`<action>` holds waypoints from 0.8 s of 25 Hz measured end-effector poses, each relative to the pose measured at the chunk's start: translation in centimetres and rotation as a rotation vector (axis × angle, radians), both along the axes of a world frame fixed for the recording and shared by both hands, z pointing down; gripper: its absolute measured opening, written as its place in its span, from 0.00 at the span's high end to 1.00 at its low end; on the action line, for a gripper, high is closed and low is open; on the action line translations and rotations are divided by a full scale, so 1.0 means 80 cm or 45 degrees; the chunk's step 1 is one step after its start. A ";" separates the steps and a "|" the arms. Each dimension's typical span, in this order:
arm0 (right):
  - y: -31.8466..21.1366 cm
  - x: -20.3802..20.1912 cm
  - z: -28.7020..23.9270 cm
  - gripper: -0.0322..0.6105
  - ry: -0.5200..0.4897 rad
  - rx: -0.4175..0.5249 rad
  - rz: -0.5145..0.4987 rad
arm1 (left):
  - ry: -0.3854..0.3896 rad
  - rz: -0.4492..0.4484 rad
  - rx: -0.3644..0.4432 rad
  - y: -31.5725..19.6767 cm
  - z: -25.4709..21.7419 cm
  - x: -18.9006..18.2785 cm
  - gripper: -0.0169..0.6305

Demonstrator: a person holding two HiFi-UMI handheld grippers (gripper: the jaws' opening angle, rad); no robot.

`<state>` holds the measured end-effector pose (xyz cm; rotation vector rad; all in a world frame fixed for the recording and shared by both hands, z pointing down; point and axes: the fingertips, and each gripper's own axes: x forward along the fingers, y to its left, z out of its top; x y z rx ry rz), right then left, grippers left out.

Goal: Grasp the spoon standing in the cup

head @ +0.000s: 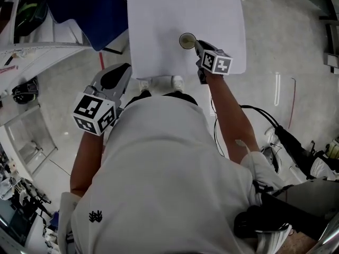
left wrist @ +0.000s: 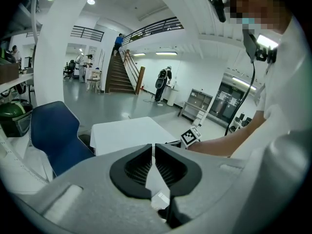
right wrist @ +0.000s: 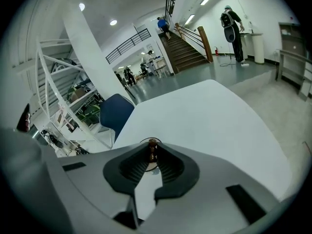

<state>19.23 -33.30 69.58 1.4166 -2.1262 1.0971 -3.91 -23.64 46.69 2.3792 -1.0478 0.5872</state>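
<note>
A small cup stands on the white table, near its front right part. In the right gripper view a dark brown spoon with a beaded handle rises from the cup. My right gripper is shut on that handle, with its tips just above the cup's rim. From the head view the right gripper reaches in over the table's edge to the cup. My left gripper hangs off the table's front left corner. Its jaws are shut with nothing between them.
A blue chair stands at the table's left side. Shelving and racks line the far left. Cables lie on the floor to the right. The person's body fills the lower half of the head view.
</note>
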 end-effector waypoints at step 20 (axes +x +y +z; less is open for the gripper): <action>0.048 -0.001 -0.141 0.87 0.097 0.163 0.032 | 0.117 0.254 0.074 0.005 -0.009 0.007 0.93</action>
